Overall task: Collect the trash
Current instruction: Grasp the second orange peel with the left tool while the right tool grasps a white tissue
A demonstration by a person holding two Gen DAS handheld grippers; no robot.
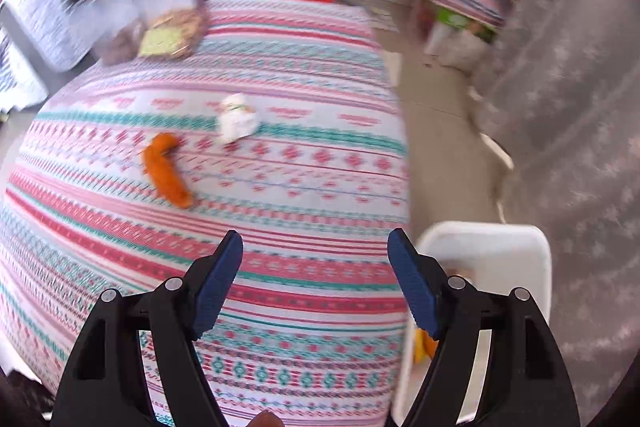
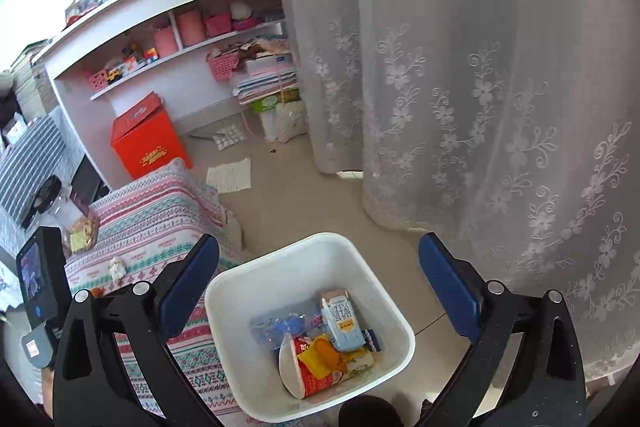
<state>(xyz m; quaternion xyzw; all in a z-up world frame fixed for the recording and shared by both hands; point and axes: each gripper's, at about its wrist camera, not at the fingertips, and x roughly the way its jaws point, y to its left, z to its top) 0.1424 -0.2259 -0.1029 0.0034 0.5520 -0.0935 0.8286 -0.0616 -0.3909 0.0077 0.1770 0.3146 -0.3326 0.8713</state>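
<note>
Both claws gape empty: the left gripper (image 1: pixel 315 247) over the patterned cloth (image 1: pixel 280 307), the right gripper (image 2: pixel 319 255) above the white bin (image 2: pixel 376 267). An orange peel (image 1: pixel 166 171) and crumpled tissue (image 1: pixel 237 119) lie farther along the cloth.

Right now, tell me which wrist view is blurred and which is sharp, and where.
Left wrist view: motion-smeared across the patterned bedspread, the orange peel and the crumpled white tissue; only the left gripper stays crisp. Right wrist view: sharp, the white bin with its milk carton and the lace curtain clear; fisheye bends the shelves.
</note>
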